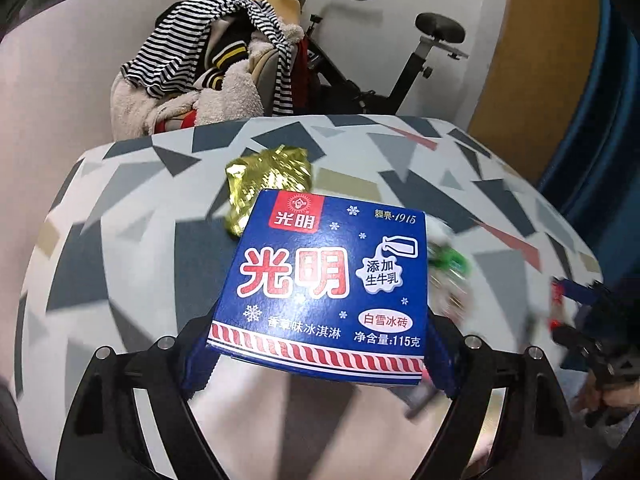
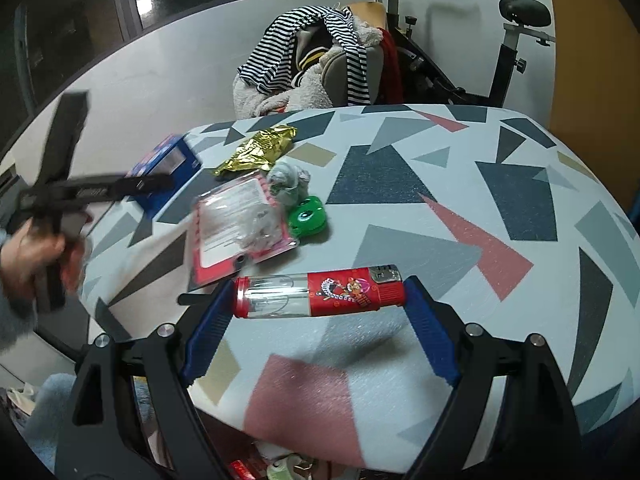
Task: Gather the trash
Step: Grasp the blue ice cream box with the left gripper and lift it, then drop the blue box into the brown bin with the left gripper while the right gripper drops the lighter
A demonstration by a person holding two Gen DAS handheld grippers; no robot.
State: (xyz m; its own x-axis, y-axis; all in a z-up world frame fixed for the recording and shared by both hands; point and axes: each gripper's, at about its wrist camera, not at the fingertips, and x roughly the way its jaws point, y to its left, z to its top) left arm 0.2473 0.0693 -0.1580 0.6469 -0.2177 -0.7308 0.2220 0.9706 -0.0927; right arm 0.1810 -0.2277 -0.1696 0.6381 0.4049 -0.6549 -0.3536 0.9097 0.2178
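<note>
My left gripper (image 1: 320, 360) is shut on a blue ice cream box (image 1: 324, 284) and holds it above the patterned table (image 1: 132, 208); the box also shows in the right wrist view (image 2: 168, 168). My right gripper (image 2: 320, 300) is shut on a red and clear lighter (image 2: 320, 292), held crosswise by its ends over the table (image 2: 460, 184). A gold foil wrapper (image 1: 272, 176) lies beyond the box, and shows in the right wrist view (image 2: 256, 148). A red-edged blister pack (image 2: 240, 224), a crumpled grey wad (image 2: 288, 180) and a green round object (image 2: 308, 216) lie together mid-table.
Behind the table a chair piled with striped and fleecy clothes (image 2: 316, 60) and an exercise bike (image 2: 508, 48) stand by the white wall. An orange panel (image 1: 532, 60) is at the right. Below the table's near edge lies some clutter (image 2: 280, 468).
</note>
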